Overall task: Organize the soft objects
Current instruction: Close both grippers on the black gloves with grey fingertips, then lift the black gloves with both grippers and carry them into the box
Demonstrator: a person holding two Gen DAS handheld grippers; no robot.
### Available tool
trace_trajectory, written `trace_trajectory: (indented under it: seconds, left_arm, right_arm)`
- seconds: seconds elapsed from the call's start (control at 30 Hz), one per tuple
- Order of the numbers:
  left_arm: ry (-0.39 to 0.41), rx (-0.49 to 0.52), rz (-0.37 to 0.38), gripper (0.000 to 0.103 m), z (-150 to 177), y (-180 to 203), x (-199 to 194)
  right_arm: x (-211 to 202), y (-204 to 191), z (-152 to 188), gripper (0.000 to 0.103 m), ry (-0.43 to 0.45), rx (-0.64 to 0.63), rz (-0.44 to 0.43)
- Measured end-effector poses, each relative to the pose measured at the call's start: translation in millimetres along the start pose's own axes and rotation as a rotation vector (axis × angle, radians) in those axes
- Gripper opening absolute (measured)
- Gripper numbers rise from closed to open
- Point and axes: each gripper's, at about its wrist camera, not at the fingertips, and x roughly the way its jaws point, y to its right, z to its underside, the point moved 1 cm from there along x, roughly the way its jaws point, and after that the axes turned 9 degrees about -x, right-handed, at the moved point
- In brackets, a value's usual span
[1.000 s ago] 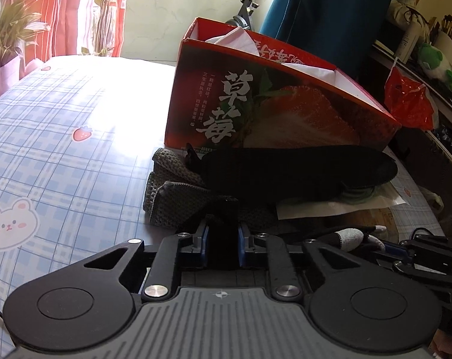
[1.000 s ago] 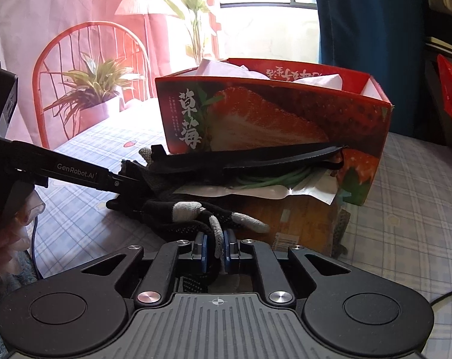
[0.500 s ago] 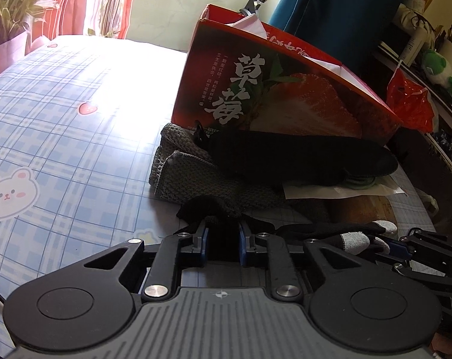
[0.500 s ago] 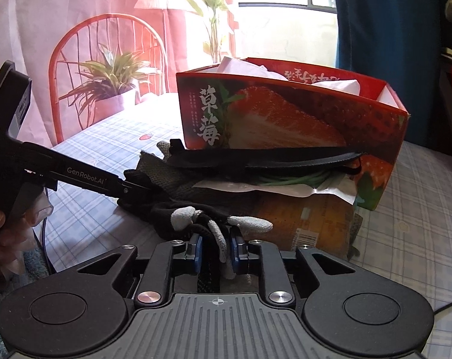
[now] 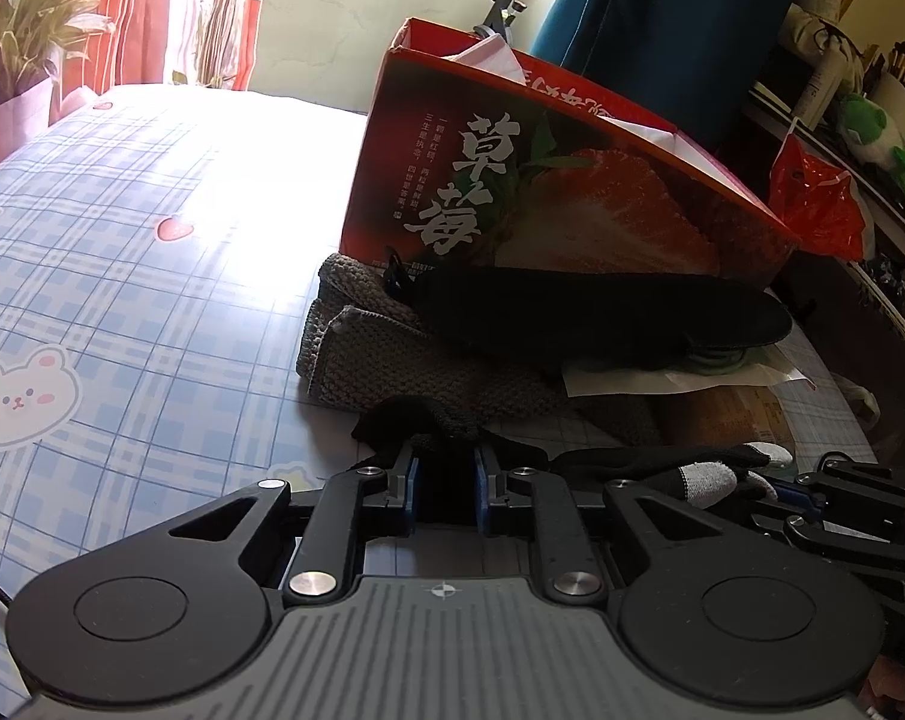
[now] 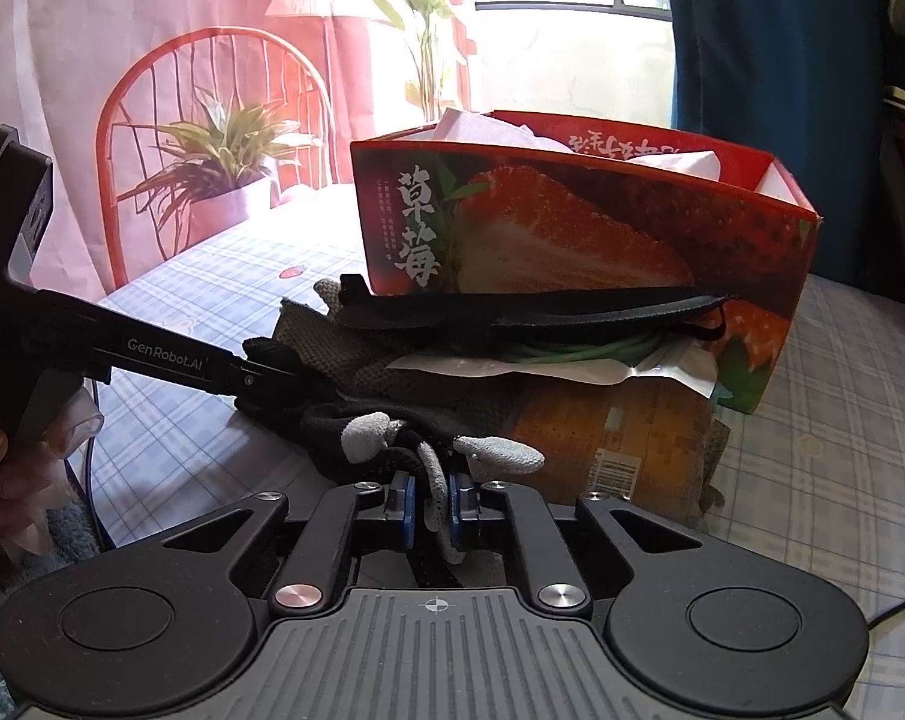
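A black glove with grey fingertips (image 6: 500,453) is stretched between my two grippers, just above the tablecloth. My left gripper (image 5: 446,474) is shut on its black cuff (image 5: 404,417). My right gripper (image 6: 433,495) is shut on one grey-tipped finger; it also shows in the left wrist view (image 5: 794,495). Behind the glove lies a folded grey knitted cloth (image 5: 392,360), with a black insole (image 5: 602,318) resting on it. A red strawberry box (image 6: 572,228) with white paper inside stands behind them.
A brown packet (image 6: 620,432) and a white-edged pouch (image 6: 560,369) lie under the insole. The blue checked tablecloth (image 5: 122,276) spreads to the left. A red chair (image 6: 212,138) and a potted plant (image 6: 224,156) stand beyond the table. A red bag (image 5: 824,210) hangs at right.
Both grippers have drawn back from the pile with the glove held between them. The glove's cuff has come free of the grey cloth.
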Motion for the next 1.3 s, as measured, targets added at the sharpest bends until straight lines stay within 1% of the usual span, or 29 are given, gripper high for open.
trace_trajectory:
  seconds: [0.13, 0.23, 0.33, 0.47, 0.57, 0.7, 0.8, 0.9, 1.03, 1.17, 1.23, 1.3]
  left_arm:
    - [0.051, 0.007, 0.014, 0.016, -3.0, 3.6, -15.2]
    - [0.089, 0.011, 0.045, 0.016, -12.7, 7.5, -29.1]
    - [0.139, 0.021, 0.070, 0.016, -27.2, 13.1, -46.0]
    - [0.203, 0.053, 0.096, 0.016, -50.8, 26.0, -65.8]
    - [0.233, 0.075, 0.112, 0.016, -70.8, 38.3, -73.7]
    - [0.268, 0.079, 0.144, 0.016, -100.8, 55.8, -78.4]
    - [0.292, 0.109, 0.147, 0.016, -122.1, 73.3, -74.2]
    - [0.280, 0.098, 0.163, 0.016, -145.6, 86.9, -61.2]
    - [0.223, 0.078, 0.164, 0.016, -164.8, 98.9, -31.2]
    - [0.135, 0.075, 0.132, 0.016, -170.8, 103.0, 5.6]
    - [0.087, 0.068, 0.125, 0.017, -169.7, 99.3, 20.4]
    - [0.055, 0.076, 0.112, 0.017, -167.5, 97.5, 32.8]
  right_arm:
    - [-9.6, 0.9, -4.6, 0.008, 0.058, 0.011, -0.029]
    - [-16.0, 3.3, -11.4, 0.008, 0.090, 0.012, -0.010]
    - [-23.9, 8.7, -23.1, 0.008, 0.130, 0.023, -0.014]
    - [-35.5, 19.9, -44.8, 0.008, 0.197, 0.048, -0.021]
    - [-41.2, 32.2, -64.5, 0.008, 0.233, 0.064, -0.015]
    - [-45.3, 55.3, -94.3, 0.008, 0.281, 0.081, 0.006]
    - [-44.3, 75.1, -117.3, 0.008, 0.306, 0.077, 0.037]
    - [-38.9, 98.7, -137.9, 0.008, 0.316, 0.089, 0.071]
    - [-24.4, 129.8, -155.7, 0.008, 0.298, 0.106, 0.113]
    - [2.4, 150.3, -160.7, 0.008, 0.234, 0.102, 0.156]
    - [17.8, 158.2, -157.9, 0.008, 0.193, 0.118, 0.164]
    - [31.1, 165.4, -153.9, 0.008, 0.156, 0.141, 0.167]
